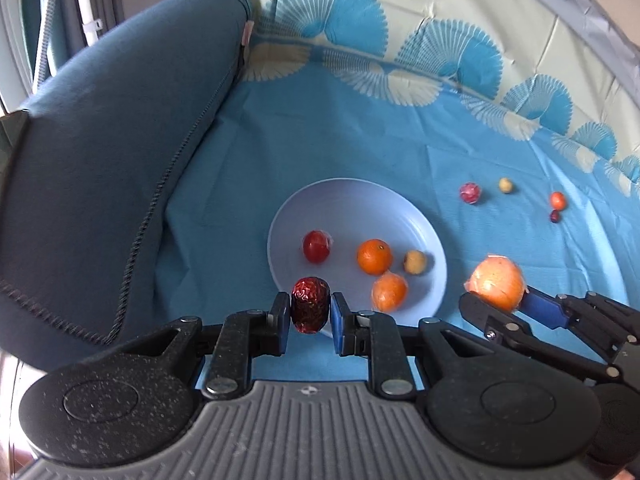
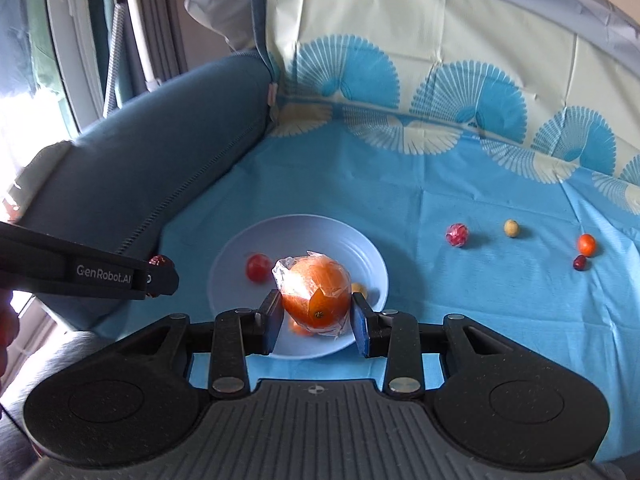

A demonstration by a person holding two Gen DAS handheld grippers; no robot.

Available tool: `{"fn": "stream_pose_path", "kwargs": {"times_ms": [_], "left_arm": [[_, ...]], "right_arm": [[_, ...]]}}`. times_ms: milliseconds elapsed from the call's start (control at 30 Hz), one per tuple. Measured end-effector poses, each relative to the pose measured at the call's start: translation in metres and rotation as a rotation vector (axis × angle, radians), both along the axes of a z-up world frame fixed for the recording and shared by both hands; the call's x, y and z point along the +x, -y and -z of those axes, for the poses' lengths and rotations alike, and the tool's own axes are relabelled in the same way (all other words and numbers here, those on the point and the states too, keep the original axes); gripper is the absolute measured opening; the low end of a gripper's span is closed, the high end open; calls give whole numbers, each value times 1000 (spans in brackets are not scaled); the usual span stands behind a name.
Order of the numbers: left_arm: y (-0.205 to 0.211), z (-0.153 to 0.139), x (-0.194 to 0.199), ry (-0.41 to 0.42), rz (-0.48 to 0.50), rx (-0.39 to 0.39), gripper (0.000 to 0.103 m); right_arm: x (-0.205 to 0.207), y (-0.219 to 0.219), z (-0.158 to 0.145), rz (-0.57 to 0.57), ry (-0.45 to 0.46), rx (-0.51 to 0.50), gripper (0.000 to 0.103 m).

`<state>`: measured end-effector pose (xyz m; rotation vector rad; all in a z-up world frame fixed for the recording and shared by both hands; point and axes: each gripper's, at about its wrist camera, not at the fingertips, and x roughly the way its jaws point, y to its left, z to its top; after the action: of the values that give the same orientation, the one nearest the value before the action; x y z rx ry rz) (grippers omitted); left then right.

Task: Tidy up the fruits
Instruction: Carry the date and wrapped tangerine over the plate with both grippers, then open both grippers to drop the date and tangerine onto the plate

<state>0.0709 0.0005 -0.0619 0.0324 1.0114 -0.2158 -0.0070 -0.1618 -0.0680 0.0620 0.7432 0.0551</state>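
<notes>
Left gripper fingers clamp a wrinkled red date — low centre, at the plate rim. Right gripper fingers grip a wrapped orange — above that plate.

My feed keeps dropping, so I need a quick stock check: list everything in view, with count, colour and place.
plate: one, pale lilac, on the blue cloth.
fruits in plate: four; one red, two orange, one tan.
loose fruits: four on the cloth, right of the plate; wrapped red, tan, orange, dark red.
red date: one, wrinkled dark red, gripped in the left tool.
wrapped orange: one, in clear film, gripped in the right tool.
cushion: one, dark blue, left.
left tool: black, blue pads.
right tool: black, blue pads.
</notes>
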Motion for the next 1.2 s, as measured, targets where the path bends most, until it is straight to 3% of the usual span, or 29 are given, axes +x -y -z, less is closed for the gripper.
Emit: {"fn": "stream_pose_path", "kwargs": {"times_ms": [333, 600, 633, 667, 700, 733, 767, 800, 967, 1200], "left_arm": [[25, 45, 54, -34, 37, 4, 23], [30, 65, 80, -31, 50, 27, 24], [30, 66, 82, -33, 51, 29, 34], [29, 66, 84, -30, 52, 24, 55], [27, 63, 84, -22, 48, 14, 69], [24, 60, 84, -14, 30, 12, 96], [22, 55, 82, -1, 2, 10, 103], [17, 49, 78, 17, -20, -6, 103], [-3, 26, 54, -30, -38, -50, 103], [-24, -9, -19, 28, -93, 41, 103]], "right_arm": [[63, 6, 52, -22, -48, -55, 38], [89, 13, 74, -28, -75, -42, 38], [93, 13, 75, -36, -78, -32, 38], [96, 13, 76, -40, -81, -25, 39], [98, 13, 76, -37, -78, -23, 47], [99, 13, 76, -36, -81, -21, 55], [100, 14, 74, -31, -89, -18, 72], [98, 15, 70, -17, -92, -14, 82], [65, 15, 45, -23, -114, -20, 92], [-12, 4, -12, -38, -67, 11, 102]]}}
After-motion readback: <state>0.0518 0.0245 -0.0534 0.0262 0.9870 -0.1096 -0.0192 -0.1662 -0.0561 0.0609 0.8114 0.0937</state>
